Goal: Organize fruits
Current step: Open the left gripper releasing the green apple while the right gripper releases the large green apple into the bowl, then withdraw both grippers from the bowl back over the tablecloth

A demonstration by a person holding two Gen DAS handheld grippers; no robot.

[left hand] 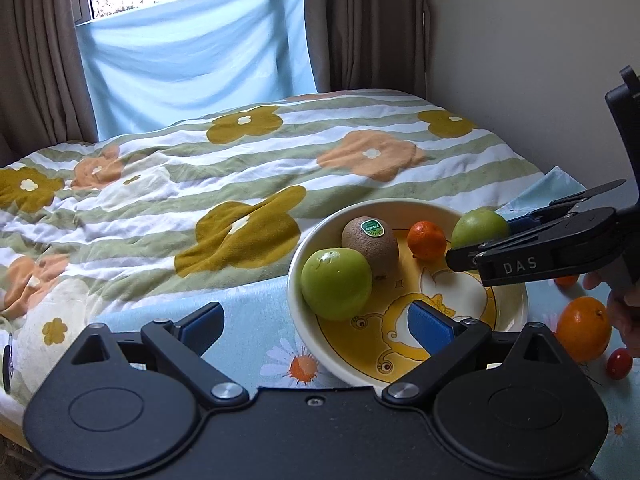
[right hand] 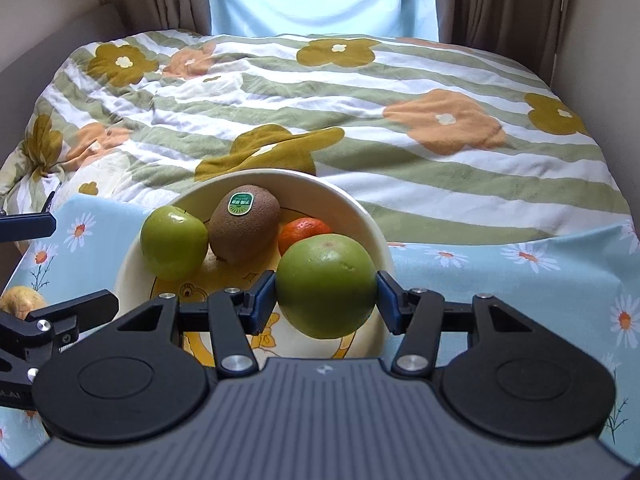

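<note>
A green fruit (right hand: 326, 286) is clamped between the right gripper's (right hand: 326, 294) pads over the bowl's (right hand: 372, 216) near rim. The left gripper (left hand: 316, 320) is spread wide, empty, at the bowl's left edge, beside another green fruit (left hand: 336, 284) and a kiwi (left hand: 370, 245).

The right gripper (right hand: 326, 294) clamps a large green fruit (right hand: 325, 285) between its blue pads (right hand: 262, 300), above the near right part of a cream bowl (right hand: 360, 208). In the bowl lie a green apple (right hand: 173, 242) at the left, a kiwi (right hand: 244, 229) with a green sticker beside it, and a mandarin (right hand: 304, 232) behind the held fruit. The bowl stands on a light blue daisy-print cloth (right hand: 500, 280) at the near edge of the bed's flowered quilt (right hand: 360, 112).
</note>
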